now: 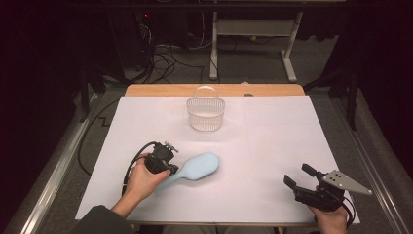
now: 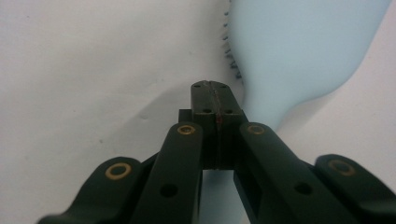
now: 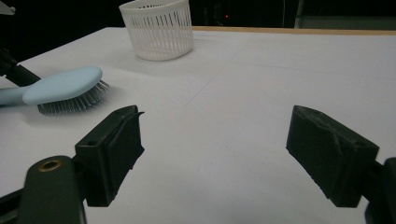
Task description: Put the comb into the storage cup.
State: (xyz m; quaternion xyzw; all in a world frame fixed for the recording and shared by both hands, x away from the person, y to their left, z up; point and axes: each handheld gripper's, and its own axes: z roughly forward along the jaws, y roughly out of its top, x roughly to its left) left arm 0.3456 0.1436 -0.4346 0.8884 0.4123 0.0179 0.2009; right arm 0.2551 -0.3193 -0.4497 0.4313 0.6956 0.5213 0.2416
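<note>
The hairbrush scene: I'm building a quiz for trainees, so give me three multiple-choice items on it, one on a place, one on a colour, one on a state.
1. Where does the basket stand?
A. near the table's far edge
B. beside the right tool
C. on the floor

2. What colour is the hairbrush?
A. red
B. light blue
C. black

3. How do the jaws of the right tool stand?
A. closed on the hairbrush
B. closed on the basket
C. wide apart with nothing between them

Answers:
1 A, the high view shows the white basket far from the person, close to the table's wooden far edge.
2 B, its back and handle are light blue in every view.
3 C, the right gripper view shows bare white table between the two pads.
</note>
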